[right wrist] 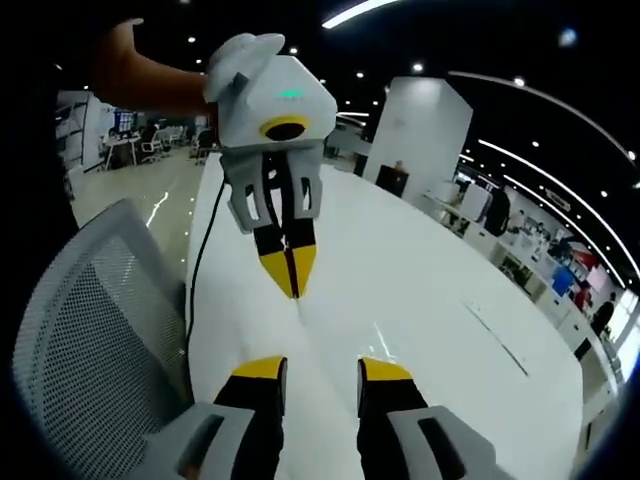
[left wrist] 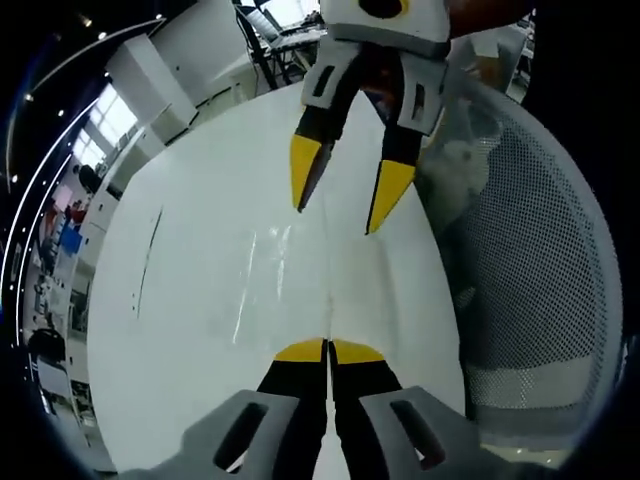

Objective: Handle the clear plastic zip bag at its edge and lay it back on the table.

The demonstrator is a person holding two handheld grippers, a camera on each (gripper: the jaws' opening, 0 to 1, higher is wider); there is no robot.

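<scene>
On the table (left wrist: 200,300), left tongs (left wrist: 329,351) pinch bag (left wrist: 262,285); right tongs (right wrist: 322,370) agape.

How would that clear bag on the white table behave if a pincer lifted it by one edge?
The clear plastic zip bag lies flat with soft creases and glints on the table, so it would probably droop limply. It looks thin and empty, so likely very light. Its glossy film may slip on the smooth tabletop when pushed.
</scene>
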